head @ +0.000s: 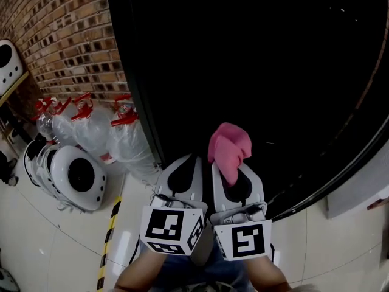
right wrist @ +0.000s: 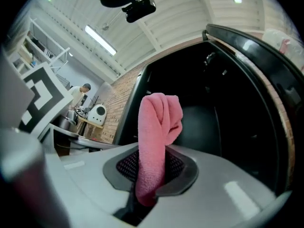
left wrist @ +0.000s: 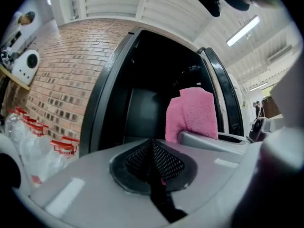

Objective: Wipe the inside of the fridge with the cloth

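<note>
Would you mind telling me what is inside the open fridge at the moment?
Only dark, bare-looking walls and a back panel show inside the fridge. No food or containers are visible, but the interior is very dark and the pink cloth covers part of it.

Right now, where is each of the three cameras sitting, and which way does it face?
Head view: on the person's head, facing steeply down at left gripper, right gripper, black open fridge; forearms show.
Left gripper view: rides the left gripper, along its shut fingers into the fridge.
Right gripper view: rides the right gripper, along fingers clamping a pink terry cloth.
Shared: all show cloth and fridge.
</note>
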`<act>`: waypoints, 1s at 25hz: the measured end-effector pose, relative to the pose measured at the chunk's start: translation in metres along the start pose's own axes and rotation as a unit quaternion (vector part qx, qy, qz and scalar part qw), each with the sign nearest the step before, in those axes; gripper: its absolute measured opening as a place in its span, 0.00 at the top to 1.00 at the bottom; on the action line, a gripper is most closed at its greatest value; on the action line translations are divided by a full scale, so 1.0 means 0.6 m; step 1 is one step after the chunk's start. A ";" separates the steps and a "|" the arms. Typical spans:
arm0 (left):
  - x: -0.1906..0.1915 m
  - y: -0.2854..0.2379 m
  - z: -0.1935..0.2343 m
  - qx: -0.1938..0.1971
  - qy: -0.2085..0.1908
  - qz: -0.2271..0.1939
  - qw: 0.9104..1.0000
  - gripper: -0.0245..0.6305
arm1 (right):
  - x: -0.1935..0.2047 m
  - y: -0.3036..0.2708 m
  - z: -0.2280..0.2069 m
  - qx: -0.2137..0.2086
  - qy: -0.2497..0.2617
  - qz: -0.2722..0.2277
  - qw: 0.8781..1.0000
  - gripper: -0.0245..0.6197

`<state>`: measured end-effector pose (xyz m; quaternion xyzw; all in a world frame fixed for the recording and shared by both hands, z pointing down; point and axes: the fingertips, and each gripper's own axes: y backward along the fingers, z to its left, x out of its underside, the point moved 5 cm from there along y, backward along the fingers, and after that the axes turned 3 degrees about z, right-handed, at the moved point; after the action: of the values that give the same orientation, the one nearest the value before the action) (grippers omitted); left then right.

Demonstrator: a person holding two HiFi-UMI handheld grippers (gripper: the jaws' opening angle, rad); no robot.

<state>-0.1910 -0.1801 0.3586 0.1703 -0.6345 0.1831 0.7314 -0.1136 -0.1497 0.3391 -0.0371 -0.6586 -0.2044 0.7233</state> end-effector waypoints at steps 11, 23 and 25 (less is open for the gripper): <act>0.064 0.034 0.088 -0.068 -0.002 0.012 0.998 0.94 | 0.142 -0.035 0.084 -0.074 -0.009 0.019 0.997 0.87; 0.067 0.028 0.100 -0.082 -0.022 0.007 0.996 0.94 | 0.258 -0.113 0.074 -0.085 -0.002 0.077 0.993 0.87; 0.067 0.026 0.096 -0.078 -0.024 0.009 0.997 0.94 | 0.278 -0.140 0.058 -0.079 -0.007 0.085 0.993 0.87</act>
<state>-0.2435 -0.1923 0.4068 0.1115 -0.6660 0.1361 0.7249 -0.1672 -0.2564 0.4869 -0.1513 -0.6398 -0.1934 0.7283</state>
